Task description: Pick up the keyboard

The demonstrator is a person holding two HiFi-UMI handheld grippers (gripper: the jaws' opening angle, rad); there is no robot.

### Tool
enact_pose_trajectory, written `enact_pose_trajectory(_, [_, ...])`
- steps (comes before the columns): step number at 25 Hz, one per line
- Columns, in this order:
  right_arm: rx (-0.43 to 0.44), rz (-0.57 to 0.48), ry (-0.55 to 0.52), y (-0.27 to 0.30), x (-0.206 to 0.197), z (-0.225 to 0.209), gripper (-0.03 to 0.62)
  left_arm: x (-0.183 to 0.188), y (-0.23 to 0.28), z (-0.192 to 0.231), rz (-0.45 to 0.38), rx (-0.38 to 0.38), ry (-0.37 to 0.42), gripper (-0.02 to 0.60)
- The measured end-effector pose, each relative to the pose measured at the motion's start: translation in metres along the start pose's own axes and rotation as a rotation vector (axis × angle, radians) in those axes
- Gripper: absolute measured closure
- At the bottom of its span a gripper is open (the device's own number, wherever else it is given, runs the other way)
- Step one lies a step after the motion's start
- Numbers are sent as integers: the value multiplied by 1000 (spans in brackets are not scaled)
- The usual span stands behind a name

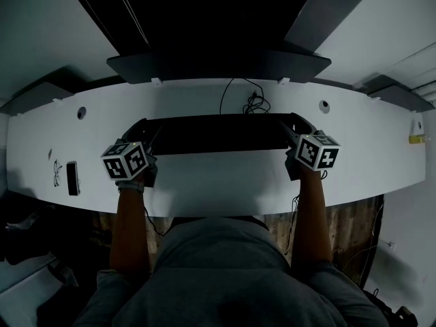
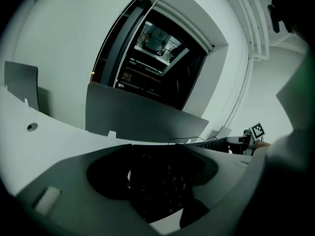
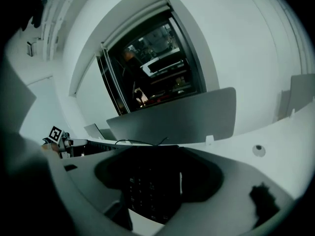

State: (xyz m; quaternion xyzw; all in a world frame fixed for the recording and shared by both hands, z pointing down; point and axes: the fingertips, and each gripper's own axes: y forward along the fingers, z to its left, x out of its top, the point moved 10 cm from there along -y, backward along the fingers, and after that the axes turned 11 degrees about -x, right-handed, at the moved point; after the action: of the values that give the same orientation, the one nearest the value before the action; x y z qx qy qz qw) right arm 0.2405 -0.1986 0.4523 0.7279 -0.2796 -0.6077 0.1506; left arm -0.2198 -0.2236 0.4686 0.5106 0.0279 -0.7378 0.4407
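A long black keyboard (image 1: 218, 133) stretches across the white desk (image 1: 218, 182) in the head view. My left gripper (image 1: 139, 138) is shut on its left end and my right gripper (image 1: 298, 131) on its right end. In the left gripper view the dark keys of the keyboard (image 2: 162, 183) fill the gap of the left gripper (image 2: 162, 181), and the board runs off toward the other gripper's marker cube (image 2: 257, 130). The right gripper view shows the keyboard (image 3: 147, 188) inside the right gripper (image 3: 155, 183). Whether the board is off the desk I cannot tell.
A grey divider panel (image 1: 218, 65) stands along the desk's far edge. A black cable (image 1: 253, 103) lies coiled behind the keyboard. At the desk's left end lie a dark phone (image 1: 71, 178) and a pair of glasses (image 1: 57, 172). Round cable holes (image 1: 82, 113) sit on both sides.
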Motion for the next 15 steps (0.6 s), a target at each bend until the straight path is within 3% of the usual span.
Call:
enact_pose_trajectory(6, [17, -85, 7, -20, 28, 5, 319, 38, -15, -21, -70, -4, 73, 321])
enact_pose_trajectory(15, [12, -193, -49, -51, 65, 23, 321, 68, -36, -35, -139, -25, 107, 319])
